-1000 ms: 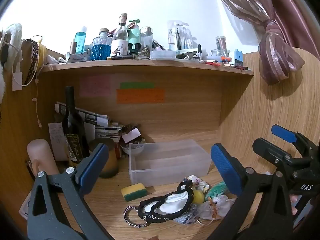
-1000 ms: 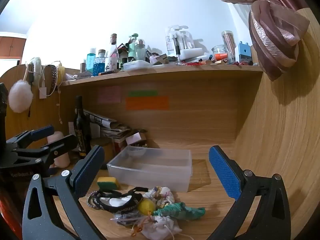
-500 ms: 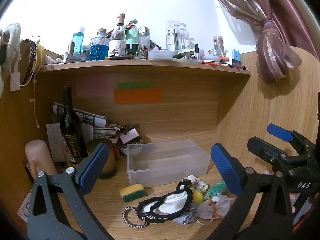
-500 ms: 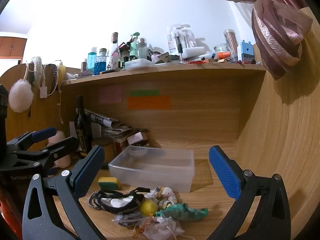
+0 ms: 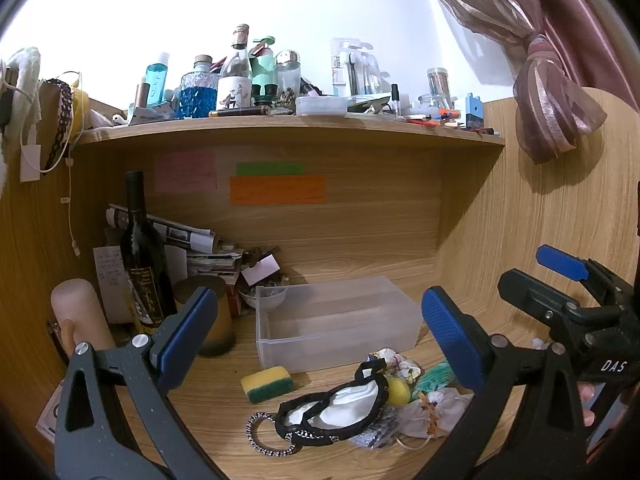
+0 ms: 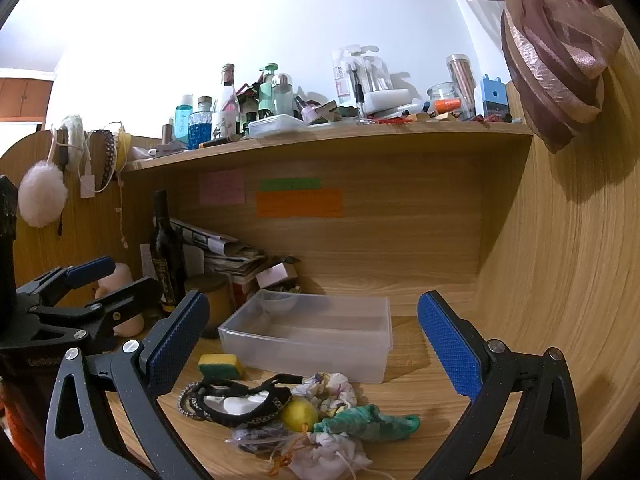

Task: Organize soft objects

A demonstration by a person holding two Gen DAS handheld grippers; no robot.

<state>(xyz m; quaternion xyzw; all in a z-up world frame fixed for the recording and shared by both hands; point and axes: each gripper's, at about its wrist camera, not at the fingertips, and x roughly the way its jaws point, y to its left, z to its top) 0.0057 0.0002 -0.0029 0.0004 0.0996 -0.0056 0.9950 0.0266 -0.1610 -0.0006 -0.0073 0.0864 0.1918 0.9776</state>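
Note:
A heap of soft things lies on the desk in front of a clear plastic bin (image 5: 336, 328) (image 6: 308, 334): a black-rimmed eye mask (image 5: 332, 408) (image 6: 240, 402), a yellow ball (image 5: 398, 390) (image 6: 299, 414), a green cloth (image 6: 366, 424), a white drawstring pouch (image 5: 432, 412) (image 6: 328, 454) and a floral scrunchie (image 6: 330, 390). A yellow-green sponge (image 5: 267, 383) (image 6: 220, 365) lies apart to the left. My left gripper (image 5: 320, 344) hangs open above the heap. My right gripper (image 6: 312, 348) is open too, with nothing between its fingers, and it appears at the right (image 5: 560, 280) in the left wrist view.
A dark wine bottle (image 5: 142, 264), a brown jar (image 5: 208, 320), a pink cylinder (image 5: 78, 316) and stacked papers crowd the back left. A shelf (image 5: 288, 126) packed with bottles runs overhead. Wooden walls close both sides; a tied curtain (image 5: 548, 92) hangs at the right.
Both grippers have drifted slightly; the scene sits a little lower and further left in the left wrist view. Nothing on the desk has moved.

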